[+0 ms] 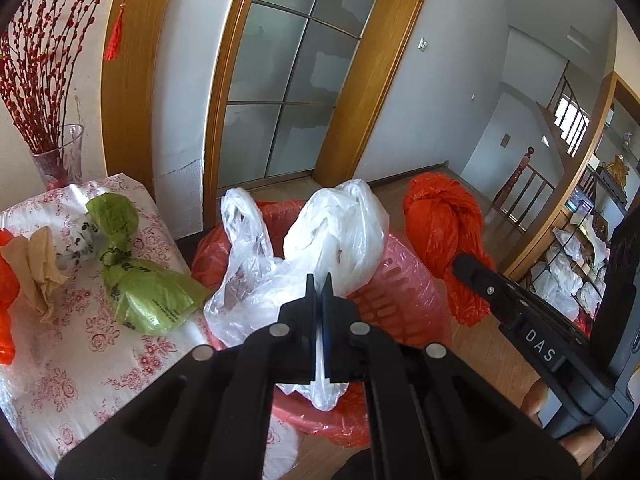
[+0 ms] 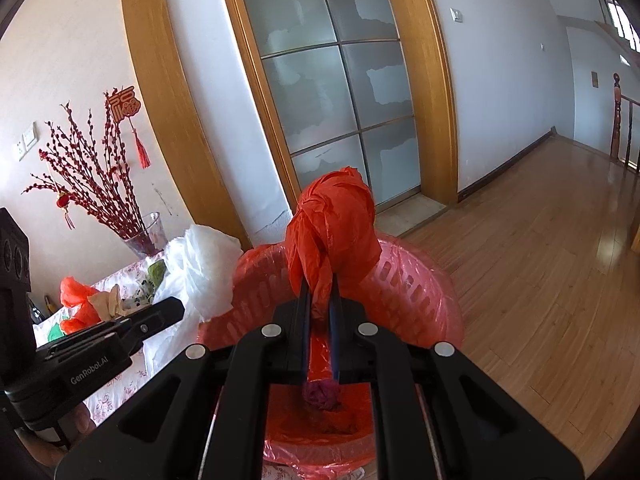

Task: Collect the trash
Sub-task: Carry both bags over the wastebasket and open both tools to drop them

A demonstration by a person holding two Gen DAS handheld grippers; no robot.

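My left gripper is shut on a crumpled white plastic bag and holds it over the pink bin lined with a red bag. My right gripper is shut on a knotted orange plastic bag and holds it above the same bin. The orange bag also shows in the left wrist view, to the right of the bin. The white bag shows in the right wrist view, left of the bin.
A table with a floral cloth stands left of the bin. On it lie a green bag, a beige paper wad and an orange bag. A glass vase of red branches stands at the back. Wooden floor lies to the right.
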